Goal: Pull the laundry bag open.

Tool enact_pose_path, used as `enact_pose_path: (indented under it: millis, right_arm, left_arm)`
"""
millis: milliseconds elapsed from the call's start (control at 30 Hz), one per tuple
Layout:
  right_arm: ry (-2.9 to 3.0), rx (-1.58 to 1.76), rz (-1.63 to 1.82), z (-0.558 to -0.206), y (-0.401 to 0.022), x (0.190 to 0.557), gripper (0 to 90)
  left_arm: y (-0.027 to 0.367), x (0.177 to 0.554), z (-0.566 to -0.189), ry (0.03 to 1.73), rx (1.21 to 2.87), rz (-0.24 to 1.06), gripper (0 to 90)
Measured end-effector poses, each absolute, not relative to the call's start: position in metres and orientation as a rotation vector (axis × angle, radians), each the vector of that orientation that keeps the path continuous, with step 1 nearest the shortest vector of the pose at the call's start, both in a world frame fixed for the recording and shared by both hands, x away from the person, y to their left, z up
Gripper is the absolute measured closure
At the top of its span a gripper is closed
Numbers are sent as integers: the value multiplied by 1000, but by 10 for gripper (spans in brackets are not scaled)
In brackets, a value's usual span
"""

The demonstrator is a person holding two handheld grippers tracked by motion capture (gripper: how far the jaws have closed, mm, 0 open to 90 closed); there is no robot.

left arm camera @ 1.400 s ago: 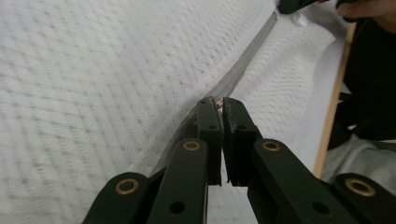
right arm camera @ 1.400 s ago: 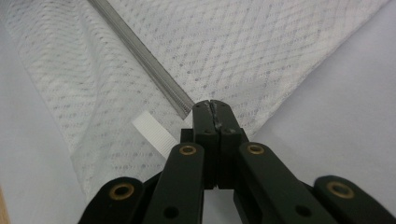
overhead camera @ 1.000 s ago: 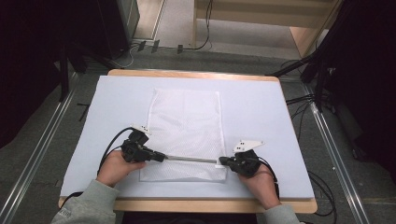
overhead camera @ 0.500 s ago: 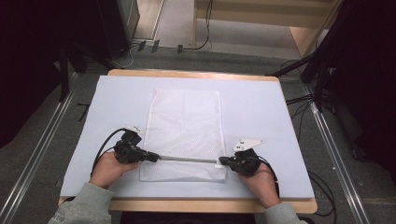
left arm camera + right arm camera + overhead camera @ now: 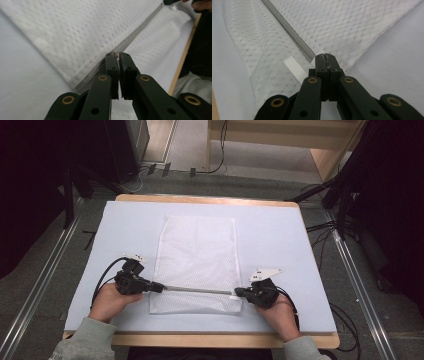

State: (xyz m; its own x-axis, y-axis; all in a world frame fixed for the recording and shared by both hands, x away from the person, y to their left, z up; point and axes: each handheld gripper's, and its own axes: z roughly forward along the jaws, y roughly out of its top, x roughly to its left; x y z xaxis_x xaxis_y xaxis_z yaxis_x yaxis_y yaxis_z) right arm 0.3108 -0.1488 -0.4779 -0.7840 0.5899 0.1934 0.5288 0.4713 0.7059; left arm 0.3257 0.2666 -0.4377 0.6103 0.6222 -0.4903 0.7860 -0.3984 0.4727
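Grey floor and dark cables surround the worktop, which is covered by a pale sheet with a wooden edge showing along the near side. On this sheet lies a white mesh bag, flat, with its long side going away from the person. Across the near end of the bag runs a grey zipper, from one side edge of the bag to the other. The left tool is at the left end of the zipper, just at the bag's left edge, and its jaws are closed almost fully on a small zipper pull, which I see pinched between the tips in the left gripper view. The right tool is at the right end of the zipper, and its jaws are pressed together on the edge of the bag there. Just beside these jaws a short white ribbon tab sticks out from the bag.
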Motion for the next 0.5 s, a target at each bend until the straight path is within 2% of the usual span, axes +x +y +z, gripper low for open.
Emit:
enact_pose_path:
  millis: [333, 367, 500]
  right_arm:
    - [2630, 998, 1212, -478, -148, 311, 900]
    - [2632, 999, 1209, -477, -148, 311, 900]
    - [2634, 1008, 1202, -477, -148, 311, 900]
  left_arm:
    - [278, 323, -432, 1099, 2173, -259, 884]
    - [281, 322, -431, 1122, 2168, -226, 885]
    - [299, 322, -431, 1174, 2129, -227, 884]
